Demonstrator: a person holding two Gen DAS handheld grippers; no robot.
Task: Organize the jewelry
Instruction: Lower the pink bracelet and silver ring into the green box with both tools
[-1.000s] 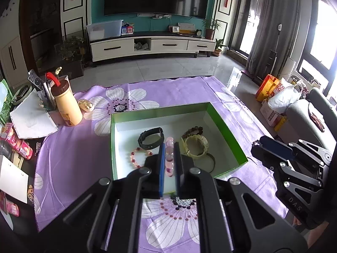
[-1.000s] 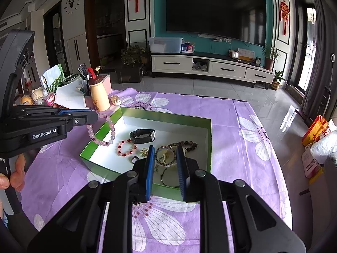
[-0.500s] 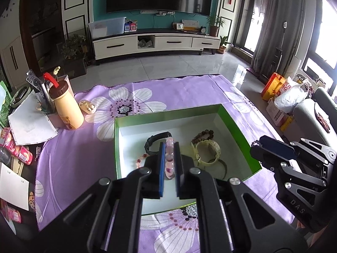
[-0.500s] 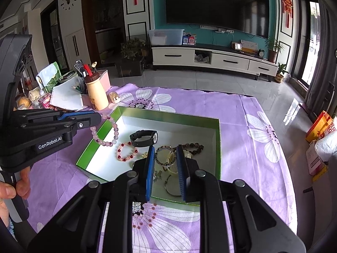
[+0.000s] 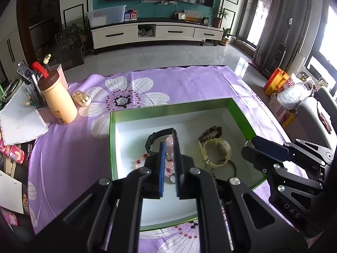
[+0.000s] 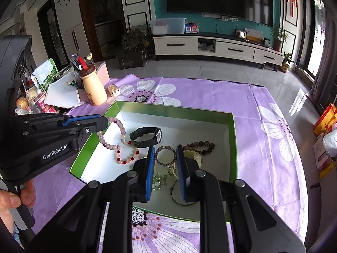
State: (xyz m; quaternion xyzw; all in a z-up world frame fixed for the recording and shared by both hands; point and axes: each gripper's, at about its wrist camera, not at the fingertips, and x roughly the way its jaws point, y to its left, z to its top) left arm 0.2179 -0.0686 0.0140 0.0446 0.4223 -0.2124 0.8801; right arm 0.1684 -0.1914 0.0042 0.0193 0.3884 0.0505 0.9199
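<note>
Cream bottle [image 5: 60, 103]: stands on the purple flower cloth [image 5: 179, 82] over the bench, left of the box.
Left tool [image 5: 169, 147]: pinched tight on a pink bead bracelet [image 6: 114, 133]; the loop hangs over the left part of the box.
Green box [image 5: 166, 107]: open, white inside, sits on the cloth.
Black watch [image 6: 146, 137]: lies in the box toward the back.
Red bead bracelet [image 6: 126, 158]: lies in the box, just in front of the black watch.
Right tool [image 6: 163, 158]: fingers a little apart, nothing pinched, above a shiny ring bracelet [image 6: 165, 156].
Cream watch [image 5: 217, 149]: lies in the right part, touching a brown bead bracelet [image 5: 210, 131].
</note>
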